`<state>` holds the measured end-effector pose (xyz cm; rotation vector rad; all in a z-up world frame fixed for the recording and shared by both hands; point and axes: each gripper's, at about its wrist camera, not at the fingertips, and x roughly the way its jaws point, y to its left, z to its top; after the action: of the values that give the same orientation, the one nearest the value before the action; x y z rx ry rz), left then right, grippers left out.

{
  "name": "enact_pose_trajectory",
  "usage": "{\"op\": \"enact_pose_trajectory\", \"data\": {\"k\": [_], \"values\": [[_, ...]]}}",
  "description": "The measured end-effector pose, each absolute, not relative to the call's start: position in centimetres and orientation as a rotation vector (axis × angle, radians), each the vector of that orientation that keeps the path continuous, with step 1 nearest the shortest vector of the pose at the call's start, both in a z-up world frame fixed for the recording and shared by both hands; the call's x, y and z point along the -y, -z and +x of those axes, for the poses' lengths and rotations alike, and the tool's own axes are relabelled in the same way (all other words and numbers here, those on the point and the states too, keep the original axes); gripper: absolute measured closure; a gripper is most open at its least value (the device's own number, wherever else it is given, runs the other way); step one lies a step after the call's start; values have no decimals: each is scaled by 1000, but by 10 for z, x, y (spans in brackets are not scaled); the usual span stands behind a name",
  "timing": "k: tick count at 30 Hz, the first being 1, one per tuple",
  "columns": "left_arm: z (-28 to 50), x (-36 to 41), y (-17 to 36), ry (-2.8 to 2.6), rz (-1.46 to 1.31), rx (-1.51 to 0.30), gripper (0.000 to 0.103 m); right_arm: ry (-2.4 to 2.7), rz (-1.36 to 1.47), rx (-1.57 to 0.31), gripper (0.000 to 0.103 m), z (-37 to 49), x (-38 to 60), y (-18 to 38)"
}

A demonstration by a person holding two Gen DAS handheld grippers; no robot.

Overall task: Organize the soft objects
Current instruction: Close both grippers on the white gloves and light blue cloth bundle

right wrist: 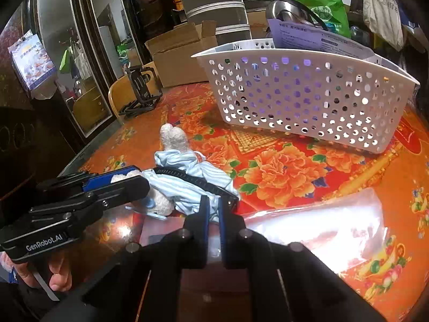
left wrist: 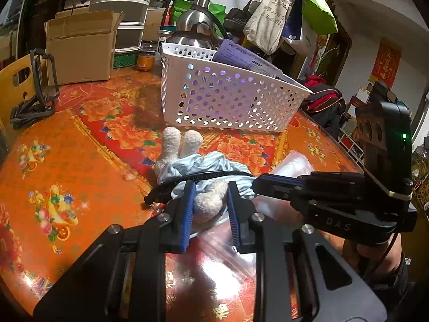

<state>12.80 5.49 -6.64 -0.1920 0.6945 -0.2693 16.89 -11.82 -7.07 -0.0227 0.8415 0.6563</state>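
While the plush toy (left wrist: 206,204) lies on the floral tablecloth (left wrist: 80,161), the left gripper (left wrist: 210,201) is closed on its white fuzzy body, blue pads (left wrist: 189,204) pressing both sides. In the left wrist view the right gripper (left wrist: 257,183) reaches in from three o'clock, its tips at the toy's pale blue striped garment (left wrist: 203,166); in its own view the right gripper (right wrist: 213,206) has its jaws nearly together, pinching a fold of that cloth. A black strap (right wrist: 193,178) crosses the garment. A clear plastic bag (right wrist: 321,222) lies on the cloth at four o'clock from the toy in the right wrist view. The toy's two white limbs (left wrist: 182,142) point toward twelve o'clock. Beyond them stands a white perforated basket (left wrist: 228,99) holding printed papers (left wrist: 241,56). Farther back, at eleven o'clock, sits an open cardboard box (left wrist: 80,51), with a steel kettle (left wrist: 195,26) behind the basket.
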Motion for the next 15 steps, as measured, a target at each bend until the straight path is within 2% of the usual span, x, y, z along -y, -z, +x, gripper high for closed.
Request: {"op": "enact_pose_trajectory", "data": {"k": [6, 15], "values": [[123, -61, 61, 286, -225, -666, 82, -675, -6, -794, 100, 161, 125, 64], [118, -52, 23, 301, -201, -610, 85, -681, 5, -719, 101, 152, 138, 28]]}}
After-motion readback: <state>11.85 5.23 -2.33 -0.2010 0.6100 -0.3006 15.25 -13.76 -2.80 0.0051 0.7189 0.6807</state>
